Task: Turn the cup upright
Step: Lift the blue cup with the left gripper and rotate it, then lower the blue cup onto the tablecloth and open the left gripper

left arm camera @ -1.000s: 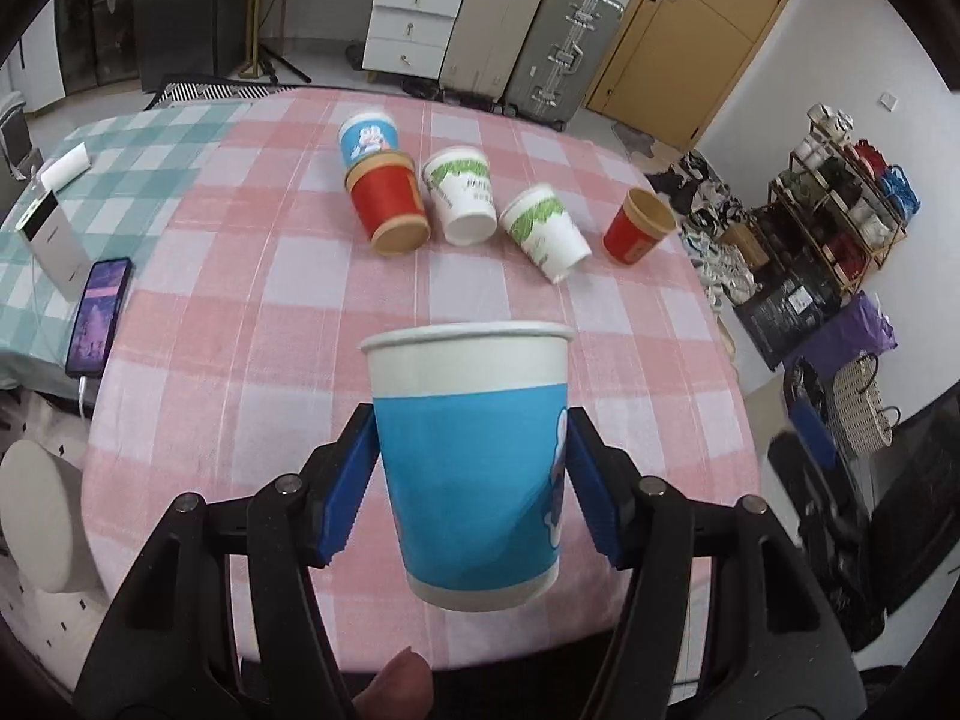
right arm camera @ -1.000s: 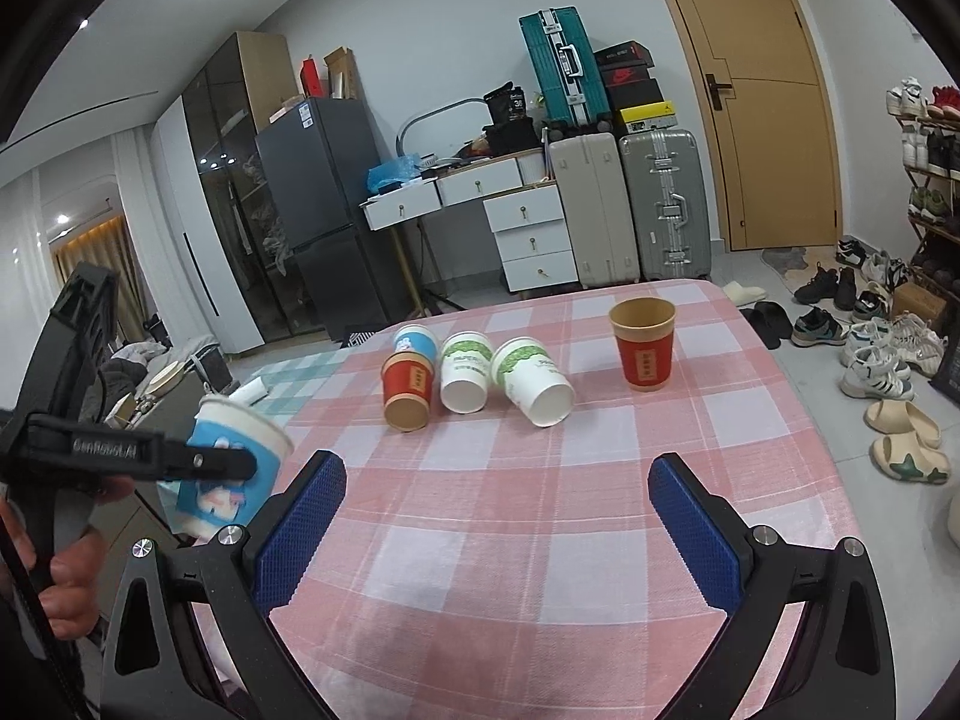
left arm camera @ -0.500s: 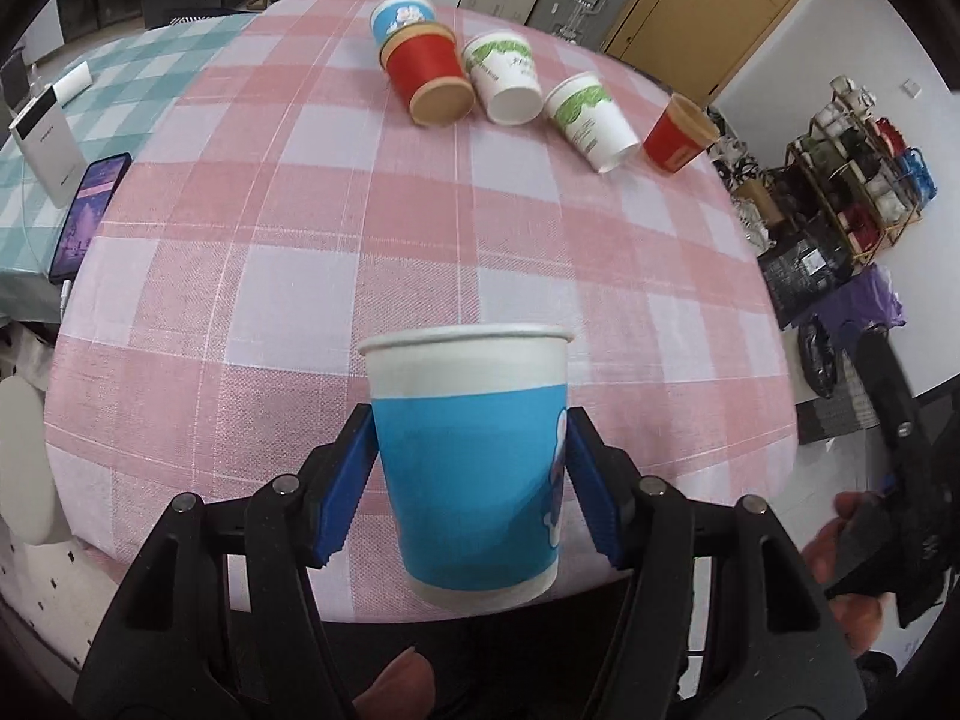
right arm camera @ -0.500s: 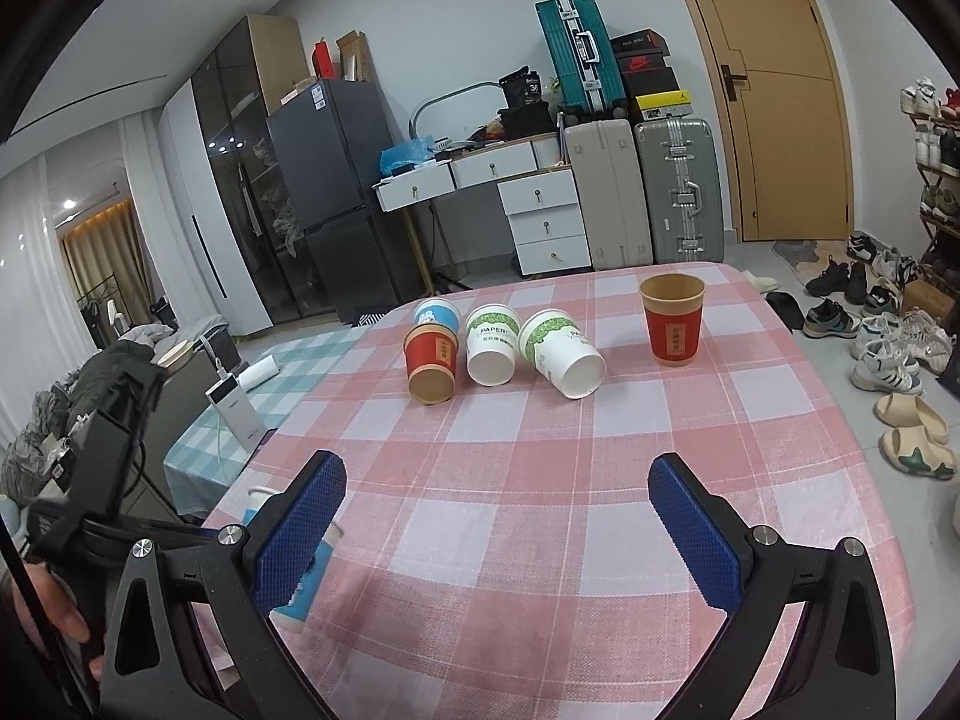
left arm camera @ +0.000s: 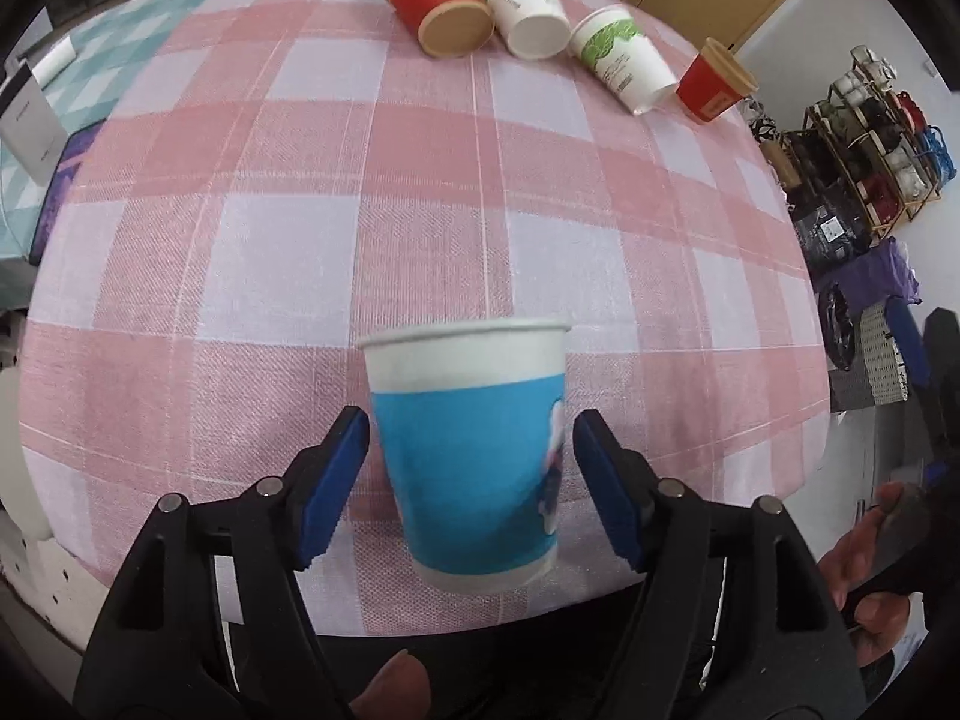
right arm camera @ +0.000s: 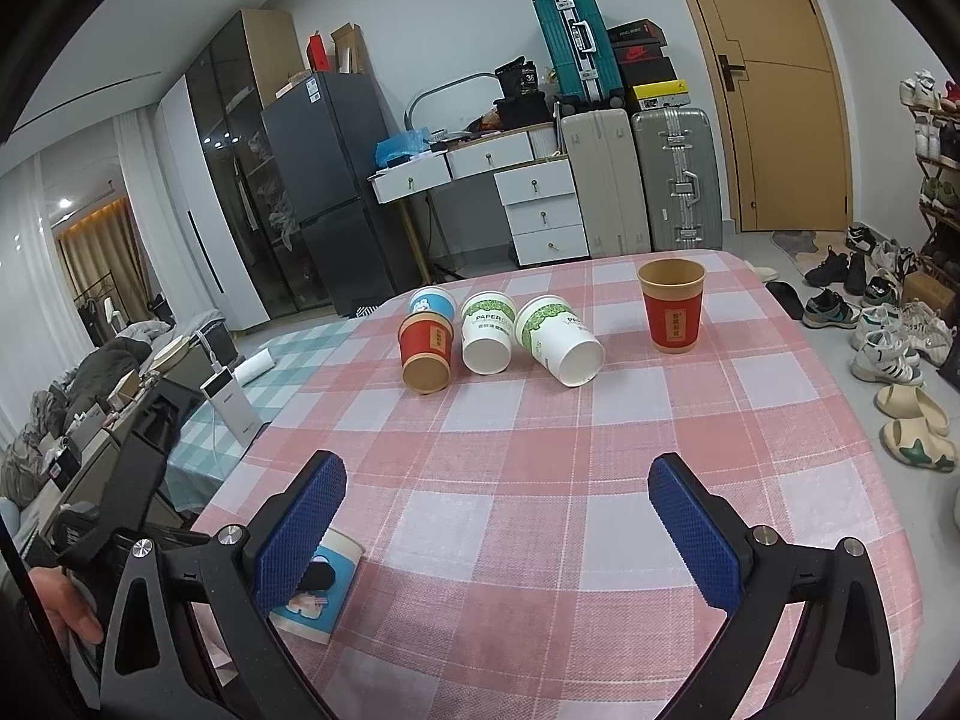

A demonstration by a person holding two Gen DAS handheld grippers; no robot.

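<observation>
One blue cup [left arm camera: 474, 456] stood upright on the worktop [left arm camera: 420, 210] between the parted pads of the left hand-held gripper [left arm camera: 471, 480]; the right hand-held gripper [right arm camera: 495, 534] gaped empty.

This is a lived-in home, a room serving as both dining and storage space. A table with a pink checked cloth [right arm camera: 600, 480] stands in the middle. Behind its far edge are a dark fridge [right arm camera: 324, 192], a white desk with drawers [right arm camera: 528, 198], and suitcases [right arm camera: 636, 180] stacked against the wall beside a wooden door [right arm camera: 774, 90]. Shoes [right arm camera: 888, 324] lie on the floor and fill a rack past the table's right edge.
</observation>
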